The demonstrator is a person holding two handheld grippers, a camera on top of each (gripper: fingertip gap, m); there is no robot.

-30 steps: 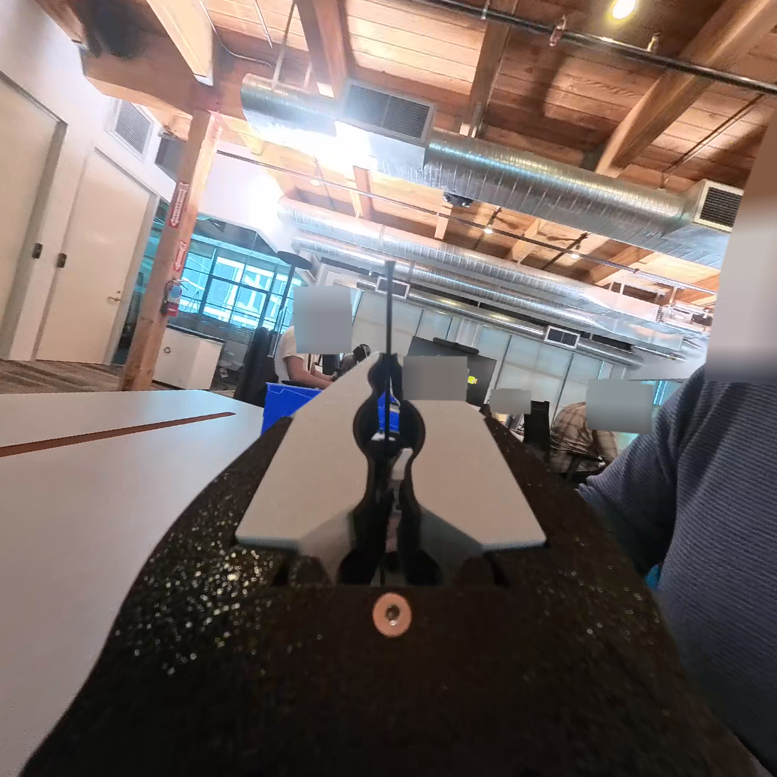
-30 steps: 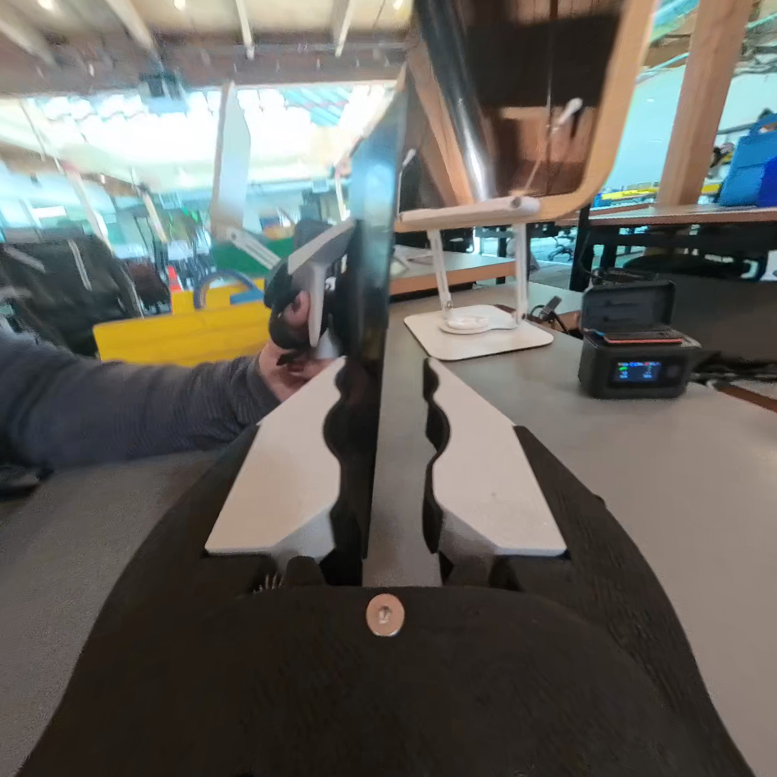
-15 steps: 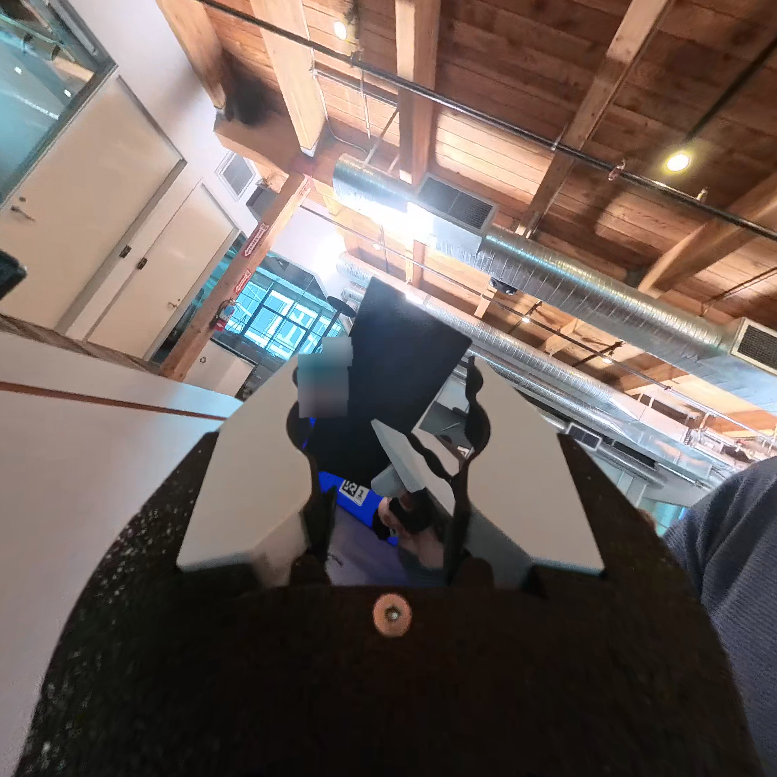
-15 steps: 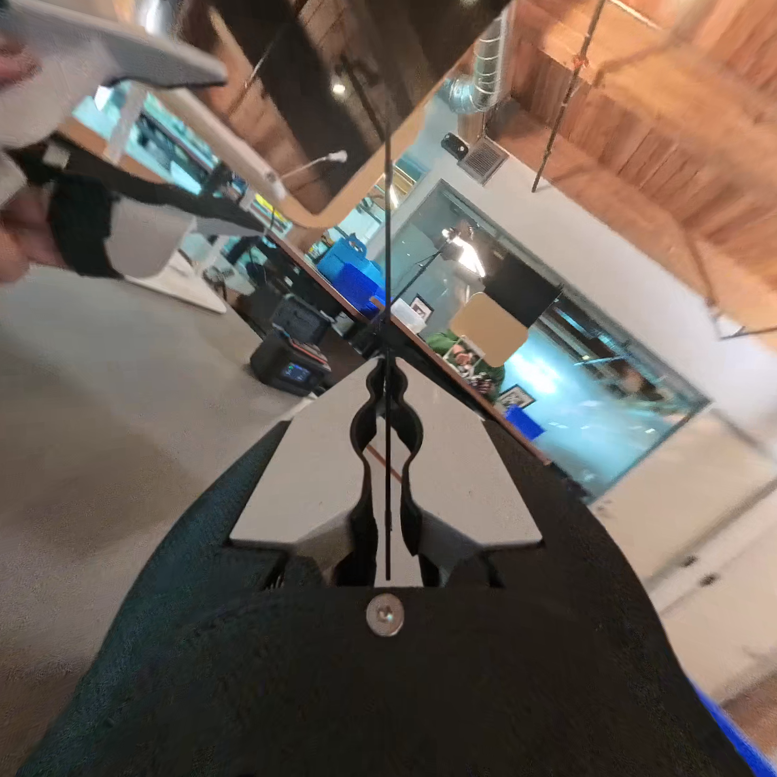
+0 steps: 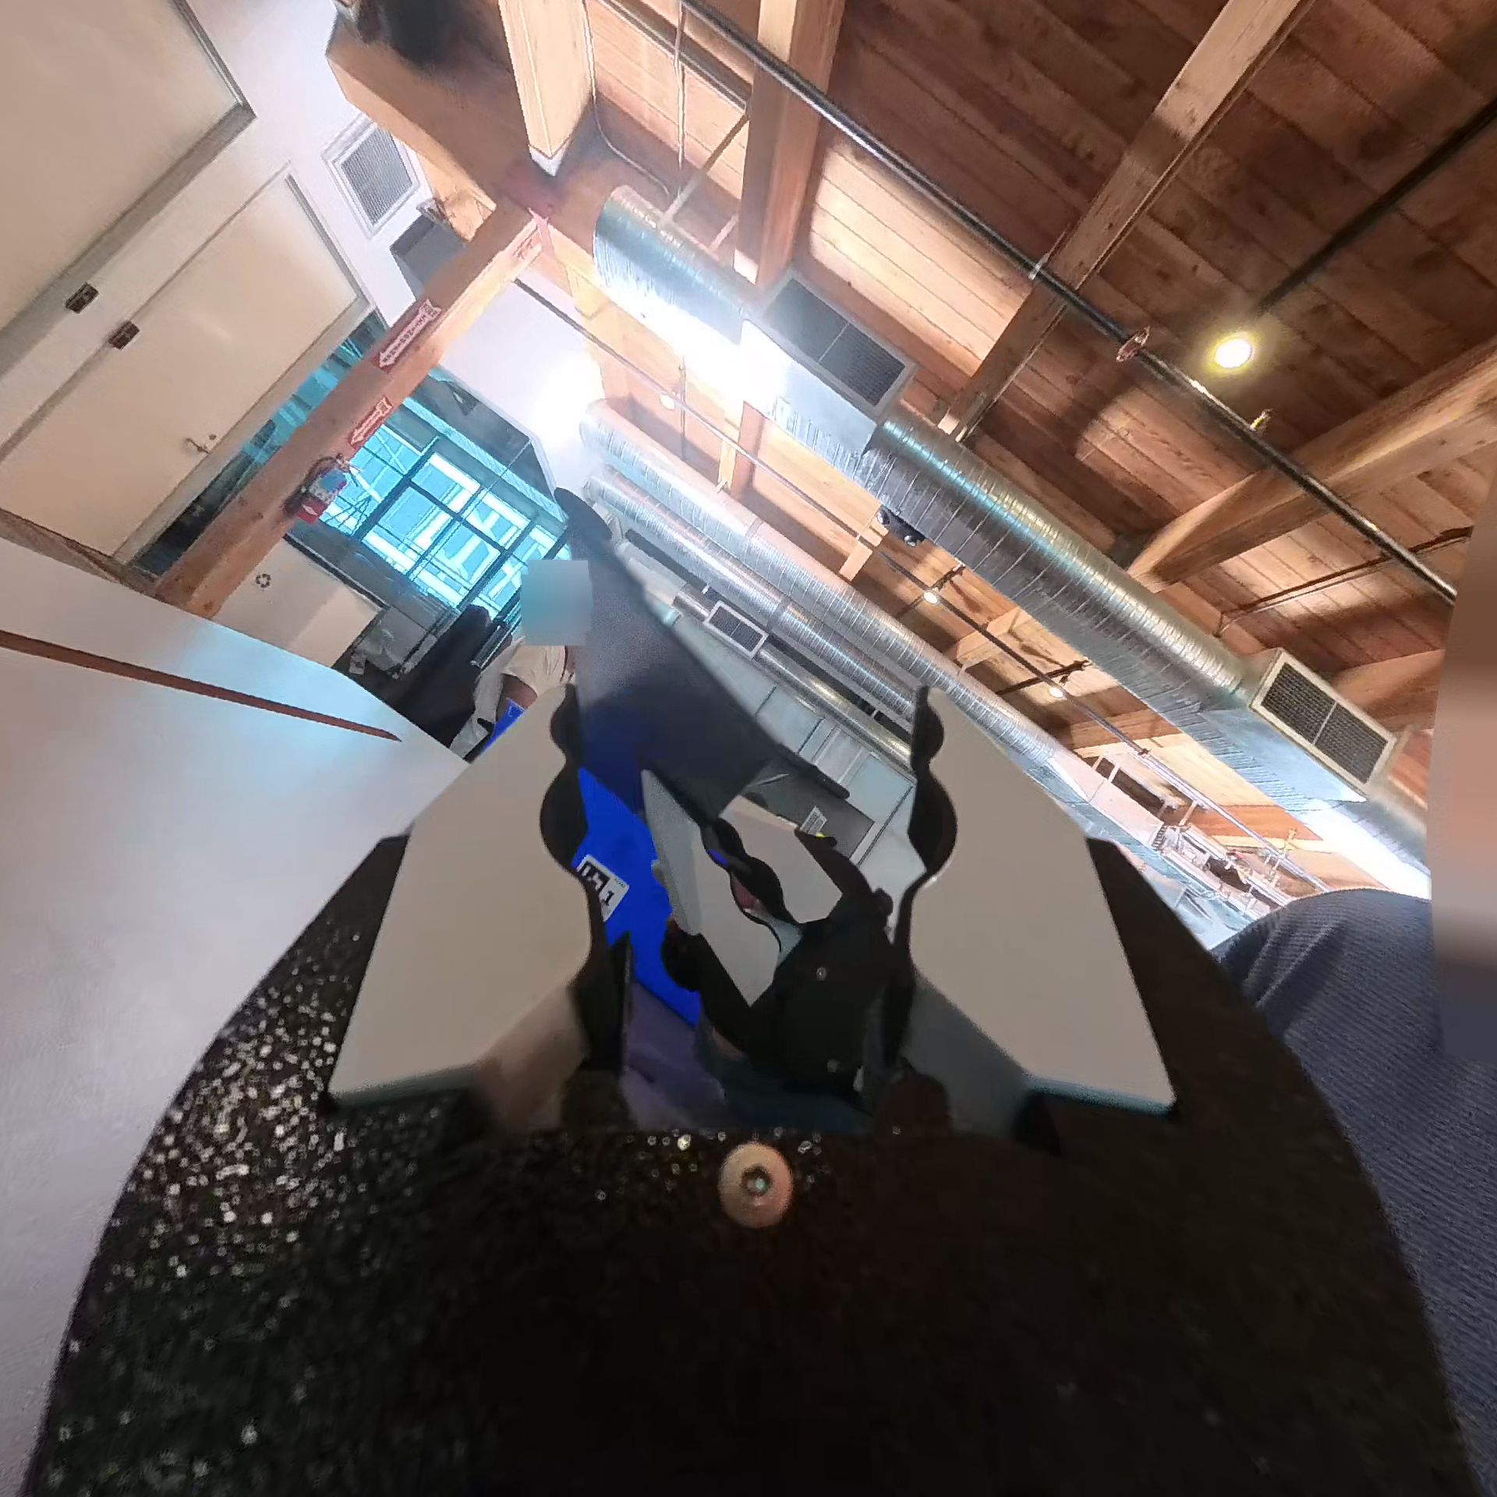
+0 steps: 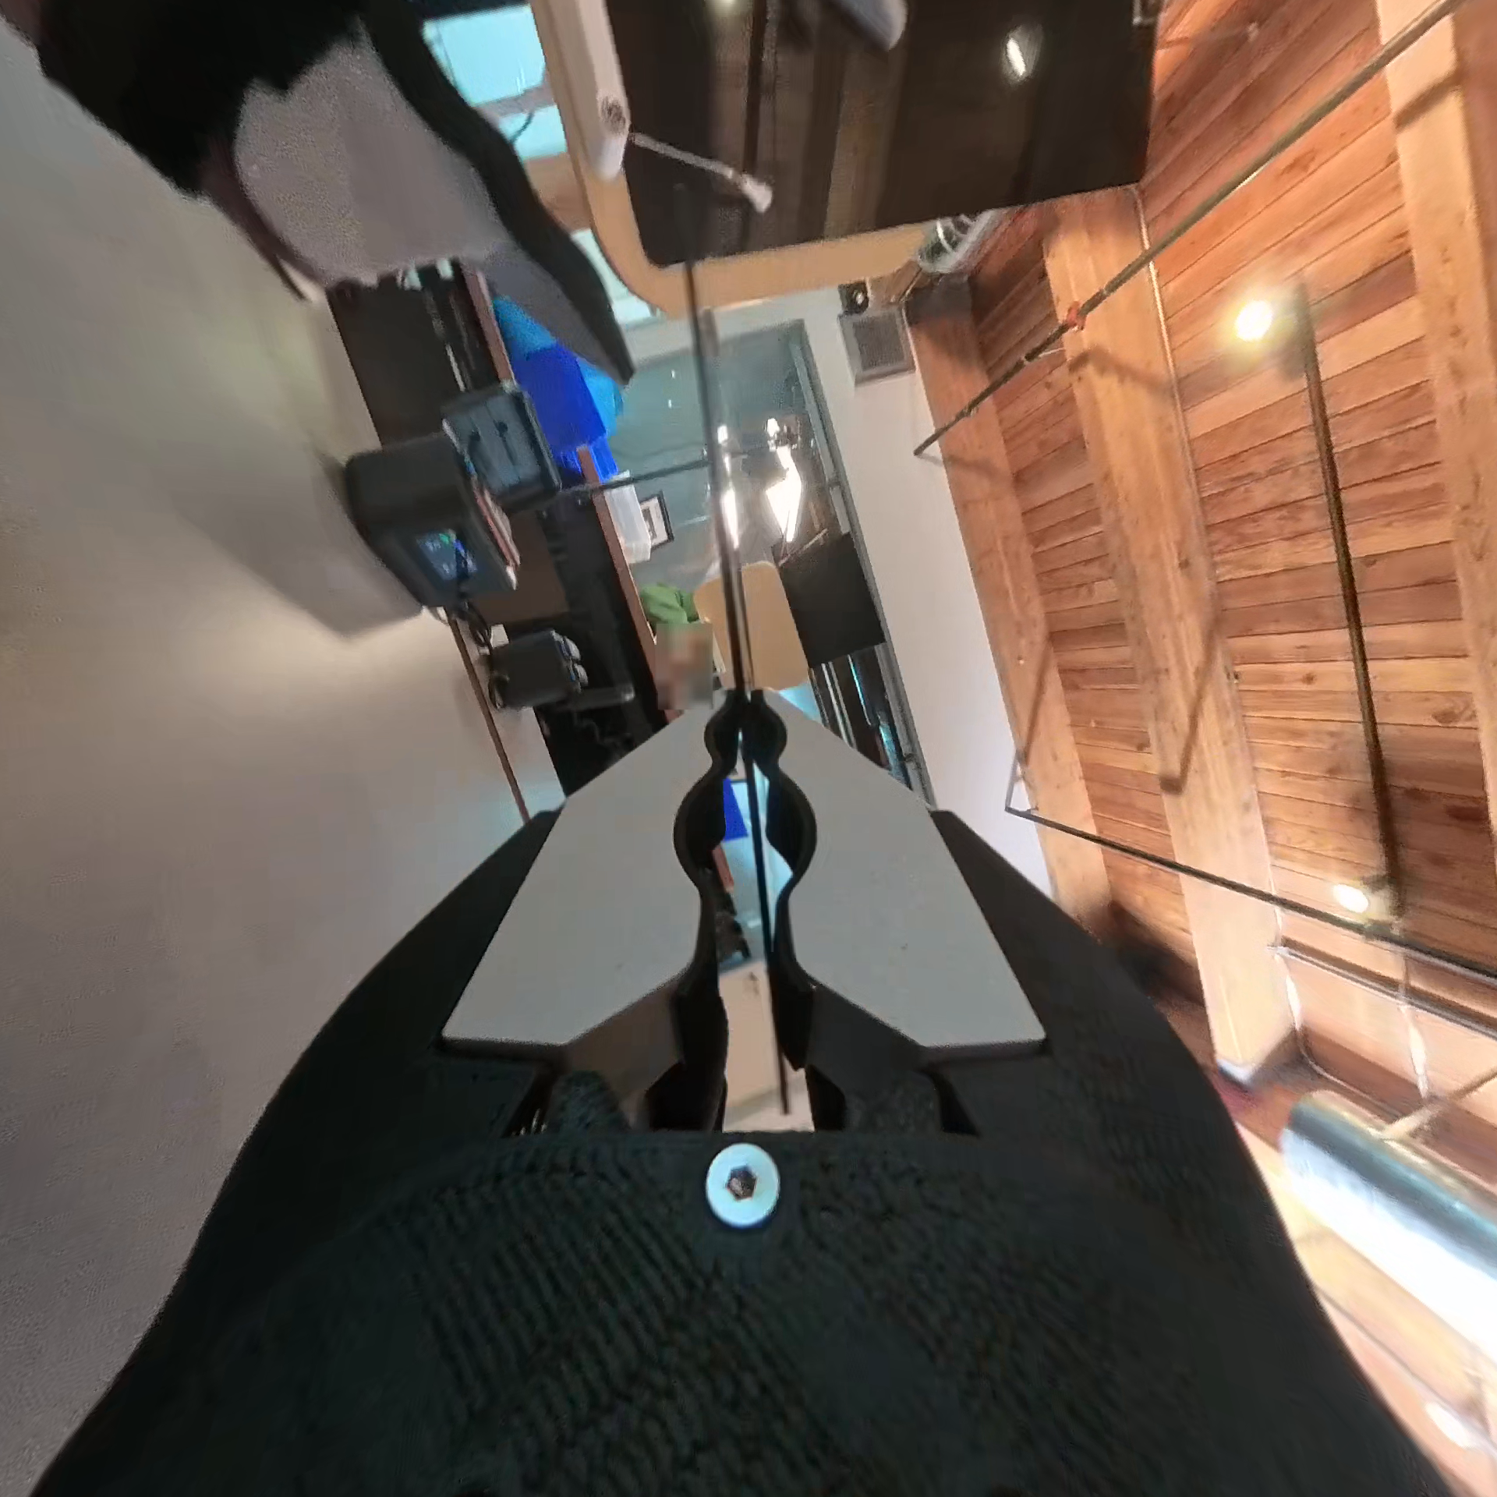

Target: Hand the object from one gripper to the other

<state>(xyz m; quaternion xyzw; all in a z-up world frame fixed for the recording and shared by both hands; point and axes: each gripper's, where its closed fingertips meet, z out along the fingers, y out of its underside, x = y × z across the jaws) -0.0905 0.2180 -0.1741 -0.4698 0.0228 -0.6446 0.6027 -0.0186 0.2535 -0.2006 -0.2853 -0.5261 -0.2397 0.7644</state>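
Note:
The object is a thin, flat black sheet (image 5: pixel 648 688). In the right wrist view I see it edge-on as a dark line (image 6: pixel 761 891) running up from between the fingers. My right gripper (image 6: pixel 741 705) is shut on it. In the left wrist view the right gripper (image 5: pixel 713 826) shows between my left fingers, holding the sheet's lower end. My left gripper (image 5: pixel 745 713) is open, its jaws wide on either side of the sheet and not touching it. One blurred grey finger (image 6: pixel 348 178) of the left gripper shows at the top left of the right wrist view.
A white table (image 5: pixel 121 810) lies below; it also shows in the right wrist view (image 6: pixel 121 648). A black case with a small display (image 6: pixel 437 518) stands on it. A wood-rimmed dark panel (image 6: pixel 891 121) is beyond. A blue-grey sleeve (image 5: pixel 1337 1012) is at right. Across from one pair of fingers to the other is roughly 9 cm.
A second ago my left gripper was shut on the sheet and the right was open around it. The right has since closed on it, the left has opened, and both have tilted.

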